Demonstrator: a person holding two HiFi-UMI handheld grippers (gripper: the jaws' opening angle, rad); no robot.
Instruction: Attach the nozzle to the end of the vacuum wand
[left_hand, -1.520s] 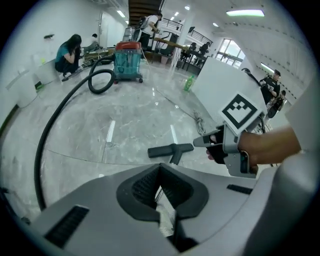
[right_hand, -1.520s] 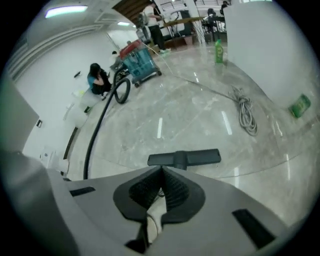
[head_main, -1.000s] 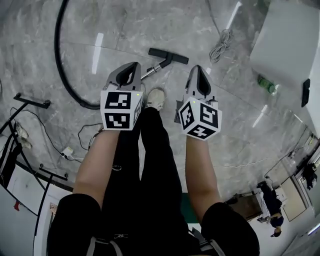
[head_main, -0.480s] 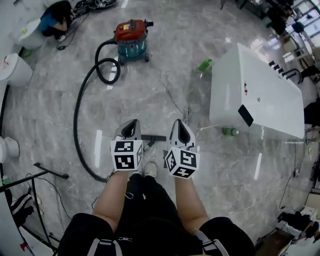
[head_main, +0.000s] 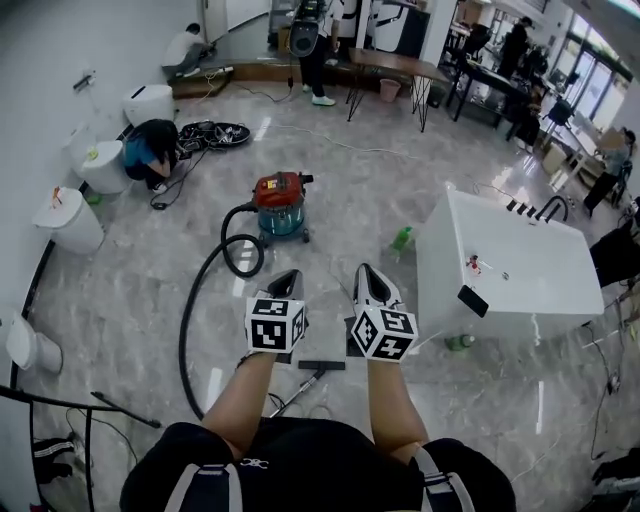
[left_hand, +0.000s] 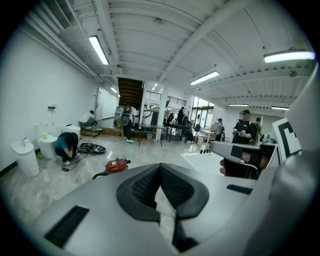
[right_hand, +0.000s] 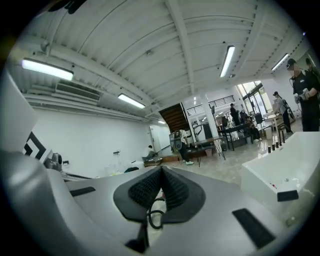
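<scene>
Grey marble flooring (head_main: 120, 300) bears the flat black nozzle (head_main: 322, 365), apparently seated on the thin silver wand (head_main: 297, 389), at six o'clock from the left tongs (head_main: 286, 279) and right tongs (head_main: 366, 274), both hovering closed and empty, seemingly with nothing to join.

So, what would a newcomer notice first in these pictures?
The left tongs and right tongs, both shut, sit side by side at the centre. Beyond them stands a red vacuum cleaner, its black hose curving left; a white counter fills the right.
</scene>
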